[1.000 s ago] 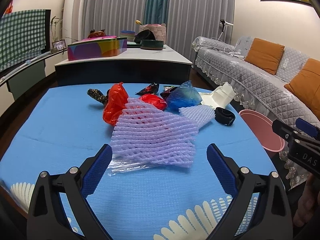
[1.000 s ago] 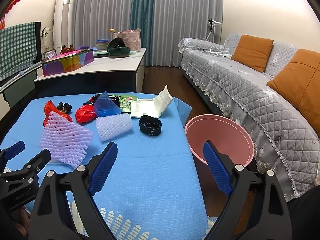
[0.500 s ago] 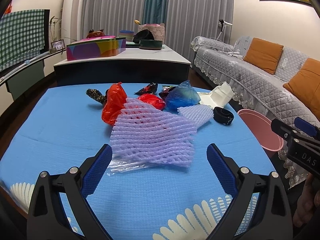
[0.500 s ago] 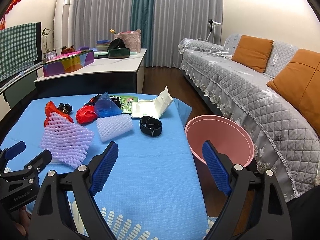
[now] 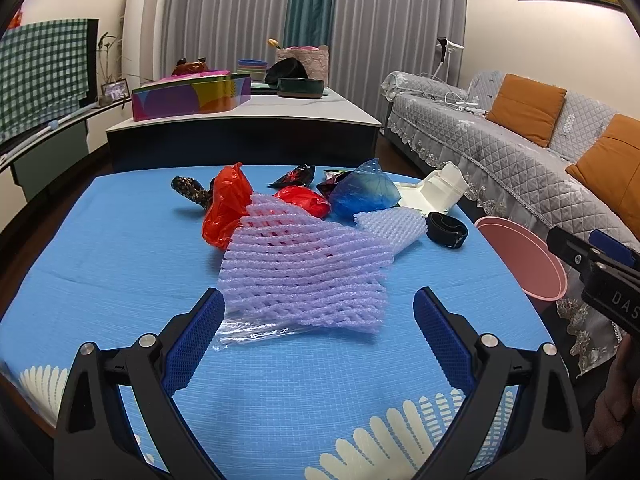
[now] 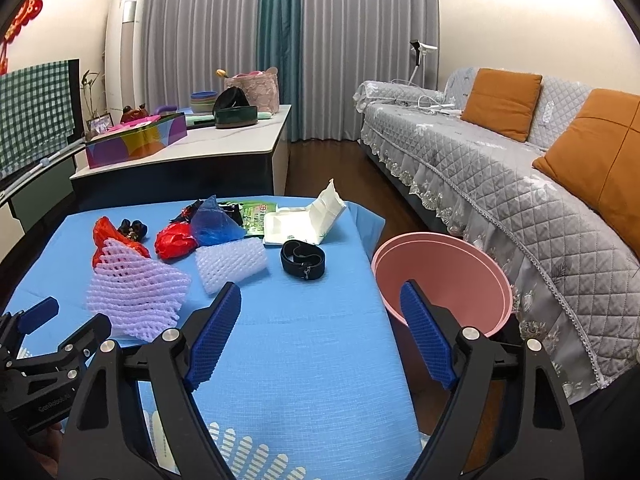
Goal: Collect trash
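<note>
Trash lies on a blue table [image 5: 100, 248]: a purple foam net [image 5: 308, 272] over a clear plastic sheet [image 5: 248, 330], red plastic bags [image 5: 226, 208], a blue plastic bag [image 5: 366, 192], a white foam net [image 5: 394, 226], a black strap [image 5: 446, 230] and a white carton [image 5: 438, 188]. A pink bin [image 6: 444, 276] stands beside the table's right edge. My left gripper [image 5: 318, 312] is open, just short of the purple net. My right gripper [image 6: 320, 306] is open and empty above the table's right edge; the purple net [image 6: 136, 294] lies to its left.
A white counter [image 5: 248, 114] behind the table holds a colourful box [image 5: 190, 96] and bowls. A grey sofa [image 6: 500, 176] with orange cushions runs along the right. The right gripper's body shows at the right of the left wrist view [image 5: 596, 272].
My left gripper has moved slightly forward toward the purple foam net. My right gripper has moved slightly forward along the table's right edge. Both stay open.
</note>
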A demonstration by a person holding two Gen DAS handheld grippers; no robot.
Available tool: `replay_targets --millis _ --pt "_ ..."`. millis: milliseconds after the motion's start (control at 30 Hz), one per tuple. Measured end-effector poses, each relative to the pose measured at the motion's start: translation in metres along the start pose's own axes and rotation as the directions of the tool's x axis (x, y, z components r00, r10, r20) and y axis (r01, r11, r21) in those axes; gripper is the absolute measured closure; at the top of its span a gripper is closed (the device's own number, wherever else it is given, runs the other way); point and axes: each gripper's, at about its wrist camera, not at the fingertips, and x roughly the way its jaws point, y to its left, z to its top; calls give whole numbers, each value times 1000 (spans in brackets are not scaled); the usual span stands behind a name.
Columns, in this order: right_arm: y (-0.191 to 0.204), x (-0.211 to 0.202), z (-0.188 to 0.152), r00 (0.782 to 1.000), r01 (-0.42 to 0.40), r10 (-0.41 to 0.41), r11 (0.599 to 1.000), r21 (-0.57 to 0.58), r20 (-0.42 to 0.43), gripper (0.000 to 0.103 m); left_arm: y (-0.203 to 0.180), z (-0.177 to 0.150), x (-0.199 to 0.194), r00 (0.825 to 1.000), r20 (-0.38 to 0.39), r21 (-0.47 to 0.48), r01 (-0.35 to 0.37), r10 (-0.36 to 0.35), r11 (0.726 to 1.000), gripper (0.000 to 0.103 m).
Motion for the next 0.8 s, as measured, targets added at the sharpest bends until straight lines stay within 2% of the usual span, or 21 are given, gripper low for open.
replay_targets --millis 800 --pt "-1 3 -1 999 -2 2 1000 -11 -34 22 -2 1 0 1000 -1 3 1 -1 1000 11"
